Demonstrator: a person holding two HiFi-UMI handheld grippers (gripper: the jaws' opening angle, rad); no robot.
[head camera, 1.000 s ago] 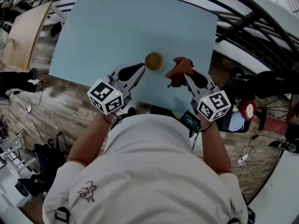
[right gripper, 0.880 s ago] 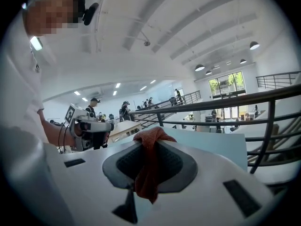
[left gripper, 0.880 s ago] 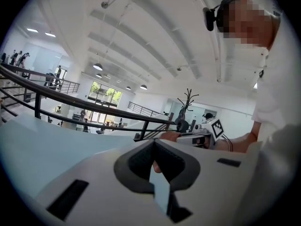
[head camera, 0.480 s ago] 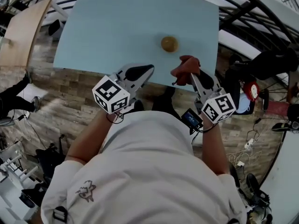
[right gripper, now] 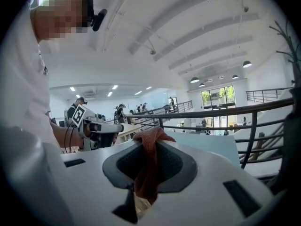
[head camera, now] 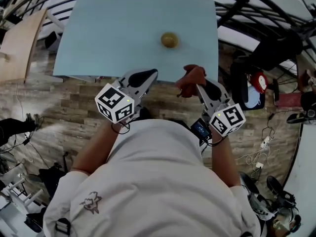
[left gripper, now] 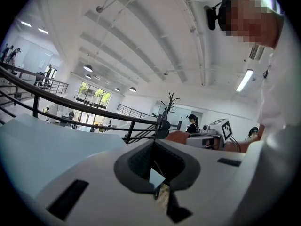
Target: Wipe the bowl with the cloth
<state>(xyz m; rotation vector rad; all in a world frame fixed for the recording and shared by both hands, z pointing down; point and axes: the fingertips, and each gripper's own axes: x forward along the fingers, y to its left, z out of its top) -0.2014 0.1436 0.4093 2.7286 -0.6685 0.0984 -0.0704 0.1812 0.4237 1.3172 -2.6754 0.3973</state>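
A small brown bowl [head camera: 169,39] stands alone on the light blue table [head camera: 123,28], toward its right side. Both grippers hang over the wooden floor, short of the table's near edge and well back from the bowl. My left gripper [head camera: 153,73] is shut and holds nothing; in the left gripper view its jaws [left gripper: 155,145] meet with nothing between them. My right gripper [head camera: 194,83] is shut on a red-brown cloth [head camera: 190,77]. In the right gripper view the cloth [right gripper: 149,166] hangs bunched between the pads and spills over the tips. The bowl shows in neither gripper view.
A black metal railing [head camera: 247,4] runs past the table's far and right sides. Bags, a red object [head camera: 260,94] and cables [head camera: 256,157] lie on the floor at the right. A wooden tabletop [head camera: 17,46] stands at the far left. Several people stand far off.
Both grippers have drawn back from the bowl, past the table's near edge and out over the floor. The bowl stays on the table. The cloth remains in the right gripper.
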